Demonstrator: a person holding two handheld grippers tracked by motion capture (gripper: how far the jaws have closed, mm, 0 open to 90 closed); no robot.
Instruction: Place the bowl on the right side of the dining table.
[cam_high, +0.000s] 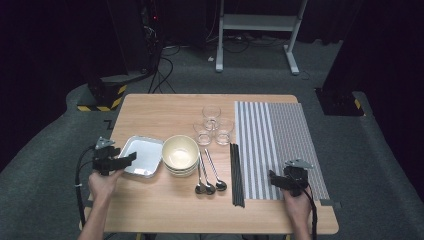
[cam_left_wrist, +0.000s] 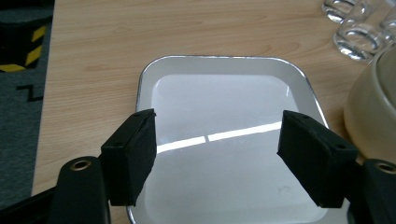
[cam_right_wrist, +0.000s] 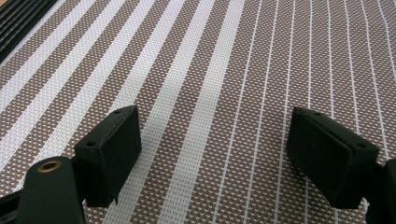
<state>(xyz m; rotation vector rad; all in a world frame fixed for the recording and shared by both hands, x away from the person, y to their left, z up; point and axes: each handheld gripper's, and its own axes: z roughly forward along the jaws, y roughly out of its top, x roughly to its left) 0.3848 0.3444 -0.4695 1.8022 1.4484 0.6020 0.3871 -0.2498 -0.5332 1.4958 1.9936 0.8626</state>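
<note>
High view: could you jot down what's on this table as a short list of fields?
Tray: silver, at the table's left, nothing in it
Bowls: stacked, right of the tray
Glasses: three, clear, behind the bowls
Spoons: three, side by side
Chopsticks: black, at the mat's left edge
Mat: striped, on the right
Left gripper: open over the tray
Right gripper: open over the mat

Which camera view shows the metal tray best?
The left gripper view shows the tray best: it is close, with its shiny flat bottom and rounded rim plain between the open jaws of the left hand-held gripper. The high view shows the tray whole but small, beside the bowls. The right gripper view faces the striped mat.
</note>
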